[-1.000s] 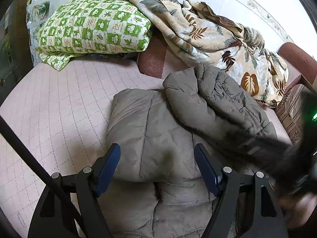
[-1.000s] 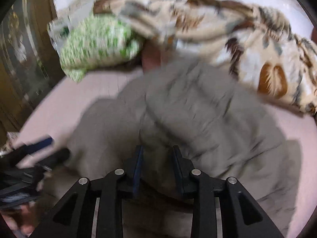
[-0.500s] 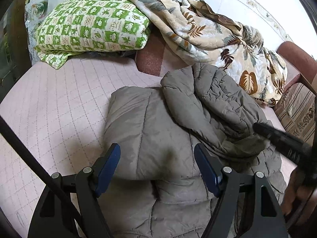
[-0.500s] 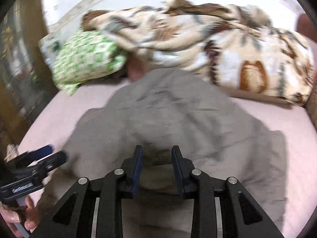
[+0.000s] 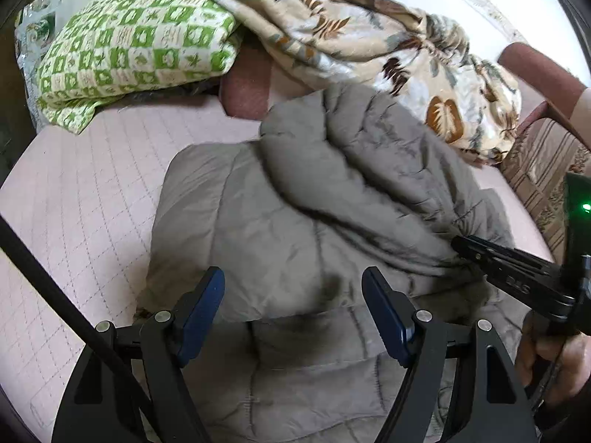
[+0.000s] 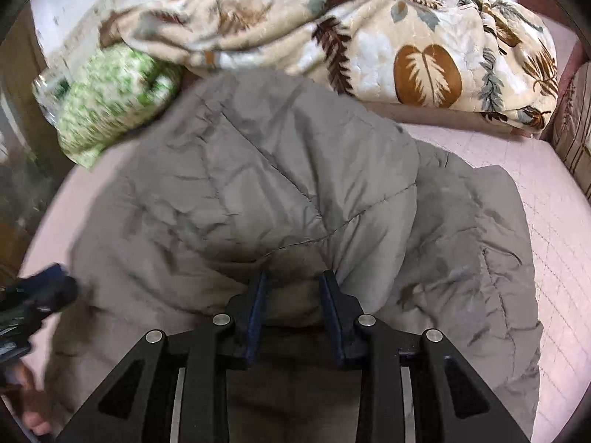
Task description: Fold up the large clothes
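A grey puffer jacket (image 5: 280, 221) lies partly folded on the bed (image 5: 81, 199); the right gripper (image 6: 291, 291) seemingly pinches a fold, the left gripper (image 5: 291, 295) spread; folds remain.

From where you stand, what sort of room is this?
Most likely a bedroom: a quilted pink mattress, a green checked pillow and a leaf-print blanket heaped at the wall, with a grey padded jacket spread out.

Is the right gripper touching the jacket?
Touching. In the right wrist view, the right gripper has a bunched fold of the grey jacket pinched between its fingers, fabric filling the gap.
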Motion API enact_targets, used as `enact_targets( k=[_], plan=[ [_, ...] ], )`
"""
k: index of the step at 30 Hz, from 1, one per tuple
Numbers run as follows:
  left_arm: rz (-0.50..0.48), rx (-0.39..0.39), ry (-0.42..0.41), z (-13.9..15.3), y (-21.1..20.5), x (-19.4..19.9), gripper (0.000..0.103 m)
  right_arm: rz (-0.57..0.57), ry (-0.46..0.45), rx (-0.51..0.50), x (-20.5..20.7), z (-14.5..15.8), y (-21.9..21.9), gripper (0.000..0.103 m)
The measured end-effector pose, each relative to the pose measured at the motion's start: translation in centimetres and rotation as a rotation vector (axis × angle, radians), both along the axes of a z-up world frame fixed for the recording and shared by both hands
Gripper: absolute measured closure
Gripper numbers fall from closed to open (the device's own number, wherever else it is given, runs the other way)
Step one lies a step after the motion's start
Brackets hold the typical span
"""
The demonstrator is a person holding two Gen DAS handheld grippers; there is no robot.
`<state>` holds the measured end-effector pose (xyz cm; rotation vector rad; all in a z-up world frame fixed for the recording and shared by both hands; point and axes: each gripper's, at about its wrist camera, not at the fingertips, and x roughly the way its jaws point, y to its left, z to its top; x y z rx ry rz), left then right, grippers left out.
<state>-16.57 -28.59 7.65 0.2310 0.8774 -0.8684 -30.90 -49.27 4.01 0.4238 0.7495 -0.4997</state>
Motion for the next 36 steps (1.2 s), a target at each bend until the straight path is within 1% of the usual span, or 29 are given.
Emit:
enact_targets(
  k=[3, 4, 6, 7, 9, 12, 14, 15, 16, 18, 20, 23, 25, 27, 29, 32, 36],
  plan=[
    [-0.015, -0.014, -0.023, 1.1, 0.1, -0.6, 0.027, 0.003, -0.087, 0.003, -2.8, 2.5, 1.3, 0.070],
    [-0.021, -0.020, -0.027, 1.4, 0.1, -0.8, 0.027, 0.003, -0.119, 0.016, -4.1, 3.0, 1.6, 0.067],
    [-0.037, -0.041, -0.008, 1.8, 0.1, -1.0, 0.027, 0.007, -0.172, 0.041, -6.5, 3.6, 2.5, 0.063],
    [-0.034, -0.048, 0.003, 1.9, -0.1, -1.0, 0.027, 0.010, -0.191, 0.047, -7.7, 3.5, 2.8, 0.063],
    [-0.017, -0.035, 0.018, 1.8, -1.0, -0.7, 0.027, 0.013, -0.199, 0.042, -9.5, 2.8, 3.5, 0.063],
    [-0.001, -0.023, 0.057, 1.4, -3.9, 0.2, 0.027, 0.005, -0.169, 0.029, -10.5, 1.4, 3.3, 0.063],
    [0.008, 0.004, 0.091, 0.5, -5.4, 1.0, 0.027, -0.009, -0.178, 0.050, -11.2, 1.0, 2.5, 0.063],
    [0.013, 0.034, 0.101, -0.3, -6.3, 1.3, 0.027, -0.012, -0.187, 0.063, -11.6, 0.9, 2.3, 0.063],
    [0.023, 0.087, 0.094, -1.3, -7.1, 1.6, 0.027, -0.008, -0.196, 0.081, -11.8, 0.8, 2.0, 0.063],
    [0.024, 0.157, 0.083, -3.0, -8.0, 1.8, 0.027, -0.014, -0.202, 0.085, -12.4, 0.6, 1.3, 0.063],
    [0.030, 0.192, 0.060, -3.9, -8.5, 1.6, 0.027, -0.029, -0.189, 0.088, -12.9, 0.4, 0.5, 0.063],
    [0.039, 0.234, 0.031, -4.0, -9.2, 1.2, 0.026, -0.049, -0.190, 0.106, -13.7, 0.5, -0.3, 0.063],
    [0.045, 0.226, 0.026, -3.0, -8.8, 0.7, 0.027, -0.059, -0.208, 0.125, -14.4, 0.8, -0.8, 0.063],
    [0.037, 0.192, 0.037, -1.8, -7.7, 0.0, 0.027, -0.071, -0.231, 0.127, -15.2, 1.4, -0.9, 0.063],
    [0.025, 0.165, 0.038, -0.7, -5.8, -1.3, 0.027, -0.067, -0.235, 0.119, -15.7, 1.9, -0.6, 0.063],
    [0.008, 0.160, 0.011, 0.3, -3.3, -3.3, 0.027, -0.056, -0.231, 0.103, -16.3, 2.3, 0.1, 0.063],
    [-0.003, 0.149, 0.019, 1.1, 1.2, -5.7, 0.027, -0.025, -0.215, 0.100, -17.0, 2.3, 1.9, 0.062]
  ],
)
